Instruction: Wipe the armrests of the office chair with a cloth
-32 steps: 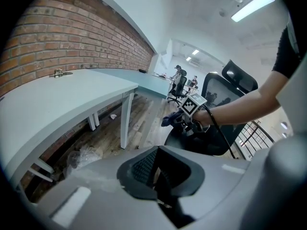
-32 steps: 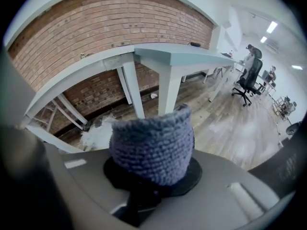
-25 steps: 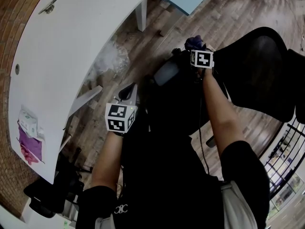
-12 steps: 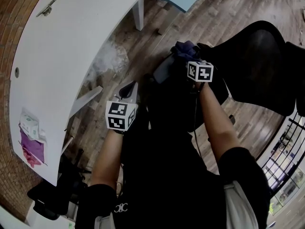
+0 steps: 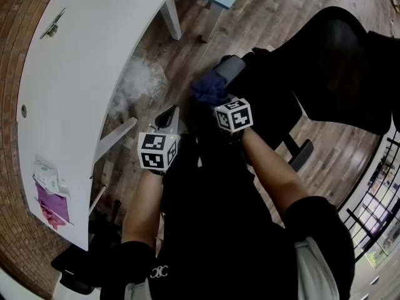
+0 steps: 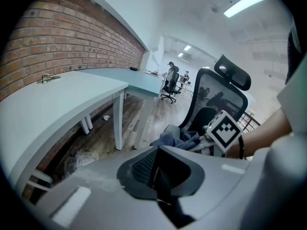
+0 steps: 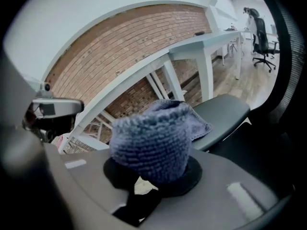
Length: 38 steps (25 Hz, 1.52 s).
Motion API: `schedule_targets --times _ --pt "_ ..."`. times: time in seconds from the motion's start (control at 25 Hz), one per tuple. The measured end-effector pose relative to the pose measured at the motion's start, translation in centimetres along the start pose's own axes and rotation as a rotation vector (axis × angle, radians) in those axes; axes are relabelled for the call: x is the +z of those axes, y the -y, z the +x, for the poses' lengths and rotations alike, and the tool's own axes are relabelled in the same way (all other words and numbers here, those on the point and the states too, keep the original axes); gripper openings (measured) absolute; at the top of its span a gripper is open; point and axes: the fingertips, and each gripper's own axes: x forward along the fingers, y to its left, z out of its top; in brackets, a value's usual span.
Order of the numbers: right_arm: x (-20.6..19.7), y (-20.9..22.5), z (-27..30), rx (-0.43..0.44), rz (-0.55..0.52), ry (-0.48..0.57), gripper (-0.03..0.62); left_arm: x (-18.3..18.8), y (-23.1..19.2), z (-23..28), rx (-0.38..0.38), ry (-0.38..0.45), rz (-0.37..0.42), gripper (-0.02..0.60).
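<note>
so the cloth (image 7: pixel 153 143) is clamped in the right gripper (image 7: pixel 152 178) and laid on one armrest (image 7: pixel 221 115). The left gripper (image 6: pixel 156 169) is closed, empty. Other side probably isn't wiped yet.

The head view looks steeply down from above the person (image 5: pixel 212 242) over the white desk (image 5: pixel 94 55) and the office chair (image 5: pixel 337 61). The left gripper view faces level from low down toward the same desk and chair; the right gripper view sits close behind the cloth (image 7: pixel 153 138) and armrest (image 7: pixel 220 114).
</note>
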Motion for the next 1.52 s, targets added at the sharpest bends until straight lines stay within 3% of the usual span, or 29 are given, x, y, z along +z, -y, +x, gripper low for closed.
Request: schedule_targets --times 0.16,0.36,0.52,0.64,0.8,0.92,1.08,1.24,1.52 --pt "-2.3 -2.8 0.2 0.061 0.0 -0.015 0.08 0.2 0.9 0.7 -0.023 -0.03 0.043 0.006" --pt "-2.8 -2.5 0.0 0.087 0.072 0.015 0.08 0.7 2.5 1.9 -0.056 -0.058 0.087 0.006" --pt "-2.4 0.6 -0.8 0.023 0.146 0.073 0.08 0.7 3.7 2.8 -0.092 -0.102 0.136 0.006" --pt "-2.7 4.7 -2.2 -0.072 0.183 0.116 0.08 0.7 4.4 3.7 -0.115 -0.137 0.175 0.006" --pt "-4.5 10.0 -4.2 -0.273 0.016 0.089 0.08 0.5 5.0 5.1 -0.134 -0.173 0.232 0.006" --pt "-6.3 12.1 -4.6 -0.331 -0.109 0.091 0.08 0.3 5.2 6.7 -0.149 -0.206 0.295 0.006" --pt "-8.4 13.5 -3.7 -0.359 -0.266 0.079 0.078 -0.2 5.6 8.9 -0.166 -0.253 0.366 0.006" --pt "-7.3 13.5 -2.5 -0.345 -0.39 0.119 0.078 0.7 5.9 10.4 -0.173 -0.256 0.428 0.006" --pt "-3.2 11.9 -0.1 -0.314 -0.417 0.193 0.078 2.2 6.9 11.1 -0.196 -0.253 0.488 0.006"
